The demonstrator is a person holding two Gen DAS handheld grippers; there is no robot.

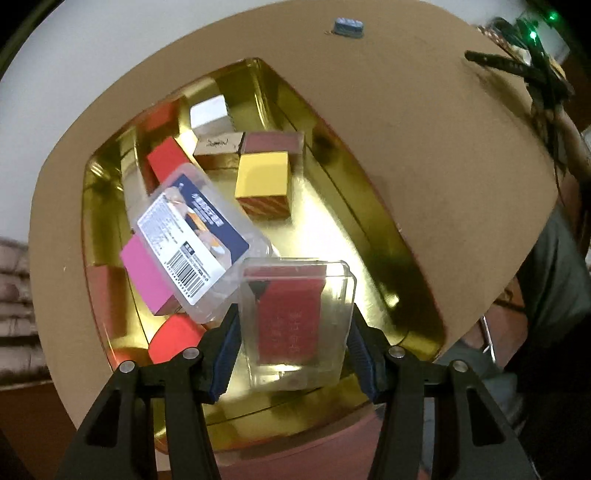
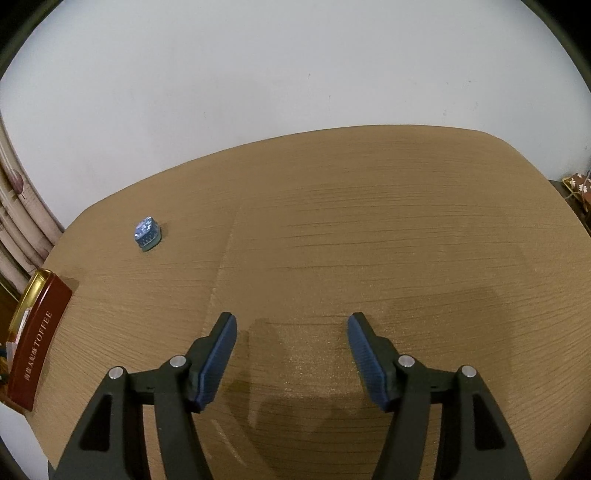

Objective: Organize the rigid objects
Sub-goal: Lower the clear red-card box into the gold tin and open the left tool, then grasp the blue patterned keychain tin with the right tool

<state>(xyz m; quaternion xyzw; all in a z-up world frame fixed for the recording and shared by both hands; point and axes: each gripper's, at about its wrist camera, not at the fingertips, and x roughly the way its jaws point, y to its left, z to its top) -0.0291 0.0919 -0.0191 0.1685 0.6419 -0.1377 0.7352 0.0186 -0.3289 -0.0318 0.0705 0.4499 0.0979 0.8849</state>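
Note:
My left gripper (image 1: 293, 332) is shut on a clear plastic case with a red card inside (image 1: 295, 325), held over the near end of a gold-lined tin (image 1: 351, 206). In the tin lie a clear labelled case (image 1: 195, 240), a yellow block (image 1: 262, 181), red blocks (image 1: 166, 158), a pink block (image 1: 147, 273) and brown boxes (image 1: 218, 147). A small blue tin (image 1: 349, 26) sits far back on the table; it also shows in the right wrist view (image 2: 147, 233). My right gripper (image 2: 291, 350) is open and empty above bare table.
The wooden table (image 2: 369, 240) stands against a white wall. The tin's red TOFFEE side (image 2: 35, 343) shows at the left edge of the right wrist view. Dark cables and a green light (image 1: 532, 66) sit at the table's right edge.

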